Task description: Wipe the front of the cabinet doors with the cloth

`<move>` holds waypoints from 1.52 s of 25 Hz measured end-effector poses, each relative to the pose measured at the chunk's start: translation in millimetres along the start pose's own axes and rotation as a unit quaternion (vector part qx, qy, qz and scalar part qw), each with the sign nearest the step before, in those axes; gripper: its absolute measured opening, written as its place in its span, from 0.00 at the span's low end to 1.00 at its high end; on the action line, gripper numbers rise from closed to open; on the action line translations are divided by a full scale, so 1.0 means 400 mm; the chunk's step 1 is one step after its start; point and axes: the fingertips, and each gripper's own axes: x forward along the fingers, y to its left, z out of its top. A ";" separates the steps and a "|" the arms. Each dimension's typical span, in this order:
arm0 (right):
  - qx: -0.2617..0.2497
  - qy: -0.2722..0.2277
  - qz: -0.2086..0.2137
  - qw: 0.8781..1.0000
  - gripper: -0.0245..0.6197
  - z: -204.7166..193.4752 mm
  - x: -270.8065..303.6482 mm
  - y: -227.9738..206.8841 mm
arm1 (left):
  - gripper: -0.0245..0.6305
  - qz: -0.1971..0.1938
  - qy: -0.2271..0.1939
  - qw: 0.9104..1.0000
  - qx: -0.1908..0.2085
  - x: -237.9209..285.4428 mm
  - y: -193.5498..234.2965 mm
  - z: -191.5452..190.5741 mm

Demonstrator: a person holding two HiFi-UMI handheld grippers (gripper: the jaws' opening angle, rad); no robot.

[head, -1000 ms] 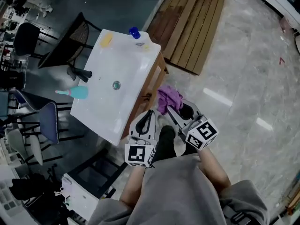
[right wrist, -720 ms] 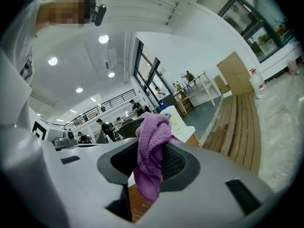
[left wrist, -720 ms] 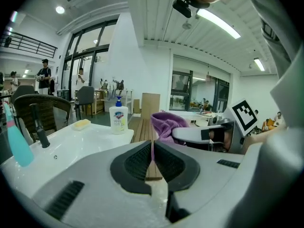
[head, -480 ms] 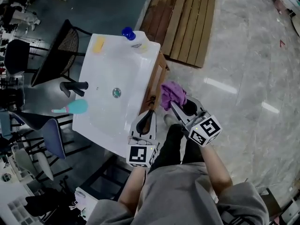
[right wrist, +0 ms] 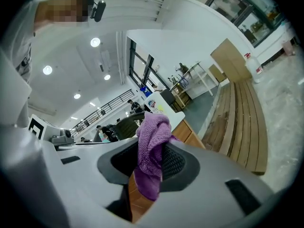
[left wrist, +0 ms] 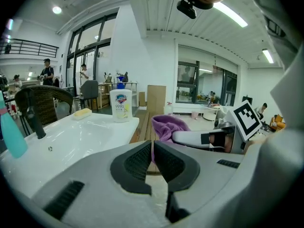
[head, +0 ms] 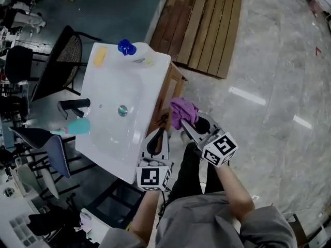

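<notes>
- Head view: my right gripper (head: pixel 186 126) pinches the purple cloth (head: pixel 183 111), which sits just beside the front of the wooden cabinet (head: pixel 166 94), below the sink's edge. I cannot tell whether it touches the wood.
- Right gripper view: the cloth (right wrist: pixel 152 139) is bunched between the two jaws and sticks out above and below them, with the cabinet (right wrist: pixel 188 130) beyond.
- Left gripper view: my left gripper (left wrist: pixel 152 152) has its jaws pressed together with nothing between them.
- Head view: my left gripper (head: pixel 159 133) hangs near the front edge of the white sink (head: pixel 111 136), beside the right one.
- A soap bottle (head: pixel 128 48) with a blue cap stands at the sink's far corner, and a teal bottle (head: pixel 77 126) stands beside the black tap (head: pixel 72 106).
</notes>
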 end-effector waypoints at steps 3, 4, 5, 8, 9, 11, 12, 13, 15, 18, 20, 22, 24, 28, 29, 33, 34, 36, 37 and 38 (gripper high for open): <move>0.016 -0.001 0.012 1.000 0.21 -0.017 0.026 -0.024 | 0.07 0.028 0.002 1.000 -0.004 0.017 0.019 -0.019; 0.022 -0.001 0.014 1.000 0.21 -0.025 0.034 -0.031 | 0.07 0.035 0.004 0.999 -0.007 0.021 0.023 -0.027; 0.027 0.000 0.016 1.000 0.21 -0.034 0.042 -0.037 | 0.07 0.040 0.006 0.999 -0.008 0.025 0.025 -0.037; 0.039 0.000 0.018 0.999 0.21 -0.065 0.065 -0.061 | 0.07 0.049 0.011 0.999 -0.004 0.046 0.026 -0.069; 0.043 -0.001 0.017 0.999 0.21 -0.075 0.073 -0.070 | 0.07 0.053 0.012 0.999 -0.003 0.053 0.028 -0.079; 0.049 -0.001 0.017 0.999 0.21 -0.100 0.086 -0.081 | 0.07 0.064 0.014 0.998 -0.007 0.059 0.034 -0.099; 0.052 -0.001 0.017 0.998 0.21 -0.114 0.091 -0.083 | 0.07 0.069 0.016 0.997 -0.009 0.057 0.038 -0.110; 0.055 -0.001 0.017 0.998 0.21 -0.127 0.096 -0.085 | 0.07 0.073 0.018 0.997 -0.011 0.056 0.043 -0.121; 0.059 -0.003 0.018 0.998 0.21 -0.147 0.107 -0.088 | 0.07 0.078 0.021 0.997 -0.010 0.058 0.054 -0.144; 0.065 -0.004 0.020 0.998 0.21 -0.175 0.121 -0.089 | 0.07 0.083 0.027 0.996 -0.007 0.055 0.072 -0.171; 0.072 -0.004 0.018 0.997 0.21 -0.194 0.127 -0.091 | 0.07 0.083 0.031 0.996 -0.007 0.048 0.077 -0.185; 0.078 -0.007 0.015 0.997 0.21 -0.210 0.136 -0.098 | 0.07 0.081 0.033 0.996 -0.007 0.047 0.076 -0.196; 0.083 -0.009 0.014 0.996 0.21 -0.225 0.146 -0.105 | 0.07 0.079 0.035 0.996 -0.007 0.048 0.073 -0.206; 0.091 -0.010 0.017 0.996 0.21 -0.262 0.166 -0.121 | 0.07 0.078 0.038 0.996 -0.016 0.048 0.064 -0.229; 0.095 -0.011 0.017 0.995 0.21 -0.272 0.171 -0.125 | 0.07 0.078 0.040 0.996 -0.018 0.047 0.063 -0.237; 0.107 -0.020 0.020 0.994 0.21 -0.308 0.190 -0.137 | 0.06 0.075 0.052 0.996 -0.018 0.048 0.059 -0.277; 0.110 -0.021 0.021 0.993 0.21 -0.317 0.195 -0.137 | 0.06 0.076 0.055 0.995 -0.017 0.049 0.060 -0.287; 0.114 -0.023 0.023 0.993 0.21 -0.332 0.206 -0.139 | 0.06 0.079 0.058 0.995 -0.016 0.051 0.062 -0.304; 0.115 -0.024 0.024 0.993 0.21 -0.340 0.210 -0.141 | 0.06 0.080 0.060 0.995 -0.016 0.053 0.062 -0.313; 0.116 -0.024 0.024 0.993 0.21 -0.347 0.215 -0.144 | 0.06 0.079 0.061 0.995 -0.016 0.056 0.062 -0.321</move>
